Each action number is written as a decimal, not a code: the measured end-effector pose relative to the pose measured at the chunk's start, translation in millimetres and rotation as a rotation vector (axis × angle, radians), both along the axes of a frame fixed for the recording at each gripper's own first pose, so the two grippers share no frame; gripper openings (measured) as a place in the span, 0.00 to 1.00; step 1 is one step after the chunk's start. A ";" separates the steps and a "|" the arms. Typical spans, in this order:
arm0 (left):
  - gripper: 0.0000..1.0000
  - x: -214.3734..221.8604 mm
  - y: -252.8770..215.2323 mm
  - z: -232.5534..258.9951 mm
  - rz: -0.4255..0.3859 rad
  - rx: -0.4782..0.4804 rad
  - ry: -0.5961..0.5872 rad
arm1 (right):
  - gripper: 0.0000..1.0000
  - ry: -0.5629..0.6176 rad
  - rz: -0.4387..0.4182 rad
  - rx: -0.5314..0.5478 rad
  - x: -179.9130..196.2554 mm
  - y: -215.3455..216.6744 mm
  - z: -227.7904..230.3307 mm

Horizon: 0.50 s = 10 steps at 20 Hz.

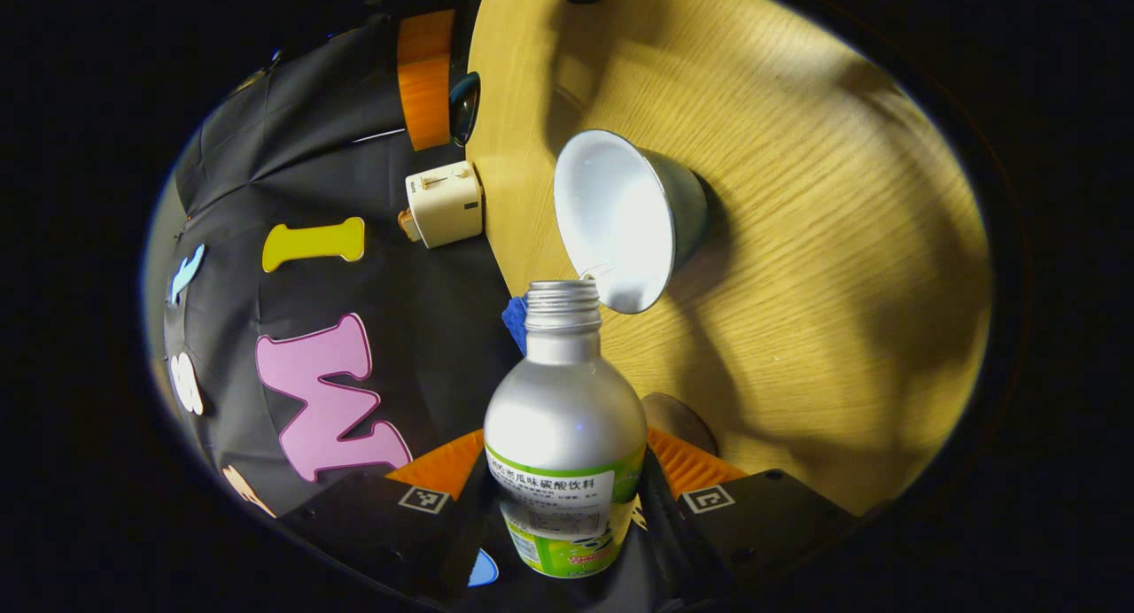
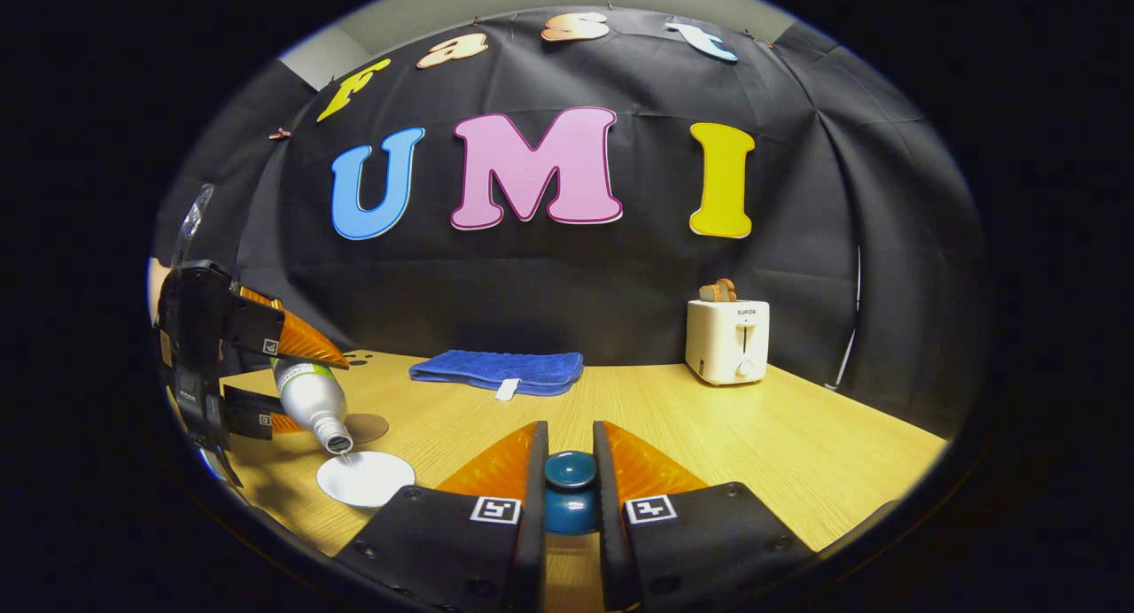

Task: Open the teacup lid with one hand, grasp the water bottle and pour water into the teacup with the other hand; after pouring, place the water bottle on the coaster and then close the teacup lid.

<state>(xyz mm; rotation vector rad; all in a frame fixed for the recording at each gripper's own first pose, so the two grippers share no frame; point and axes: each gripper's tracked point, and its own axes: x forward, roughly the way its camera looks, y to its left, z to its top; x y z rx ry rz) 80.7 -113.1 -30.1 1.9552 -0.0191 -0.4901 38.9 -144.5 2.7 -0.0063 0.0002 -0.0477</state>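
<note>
My left gripper (image 1: 564,458) is shut on a silver water bottle (image 1: 564,400) with a green label. The uncapped bottle tilts mouth-down toward the teacup (image 1: 620,219), a grey cup with a white inside that stands on the wooden table. In the right gripper view the same bottle (image 2: 312,399) leans down at the far left, and a thin stream of water falls into the teacup (image 2: 365,478). My right gripper (image 2: 570,443) is shut on the knob of the dark teal teacup lid (image 2: 570,493), held just above the table. A round brown coaster (image 2: 368,427) lies behind the cup.
A blue folded towel (image 2: 498,369) lies at the back of the table (image 2: 797,436). A white toaster (image 2: 728,340) stands at the back right by the black cloth wall. The coaster (image 1: 680,421) also shows just beyond the bottle in the left gripper view.
</note>
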 end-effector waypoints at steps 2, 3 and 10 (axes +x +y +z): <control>0.80 -2.6 -0.8 -0.4 -0.003 0.012 -0.007 | 0.28 0.000 0.000 0.000 0.1 -0.1 0.2; 0.80 -2.1 -0.2 -0.2 -0.008 0.021 -0.014 | 0.28 0.000 0.000 0.000 0.4 -0.1 0.2; 0.80 -1.1 5.9 -2.6 -0.010 0.086 -0.042 | 0.28 0.000 0.000 0.000 -0.1 0.1 0.0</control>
